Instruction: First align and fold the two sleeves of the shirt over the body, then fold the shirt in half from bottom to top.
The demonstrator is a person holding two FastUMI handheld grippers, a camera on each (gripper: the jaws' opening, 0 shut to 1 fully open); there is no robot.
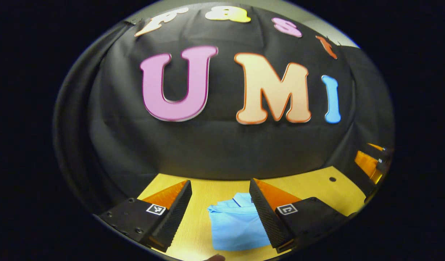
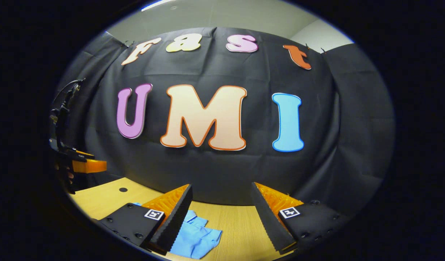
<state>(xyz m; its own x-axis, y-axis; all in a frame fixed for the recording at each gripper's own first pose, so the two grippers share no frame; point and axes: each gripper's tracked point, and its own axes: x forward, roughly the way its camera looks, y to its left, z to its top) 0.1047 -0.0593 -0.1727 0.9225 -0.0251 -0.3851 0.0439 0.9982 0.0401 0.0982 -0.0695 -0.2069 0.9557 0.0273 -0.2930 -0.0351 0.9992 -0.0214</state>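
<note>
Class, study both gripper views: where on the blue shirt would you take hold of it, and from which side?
Probably the loose cloth edge of the blue shirt that lies bunched on the wooden table. Come down from above with the right gripper, fingers open; the raised folds there give something to pinch, while the flat part gives little.

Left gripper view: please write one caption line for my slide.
The open left gripper held above a folded light-blue fabric shirt lying on the yellow wooden table.
</note>
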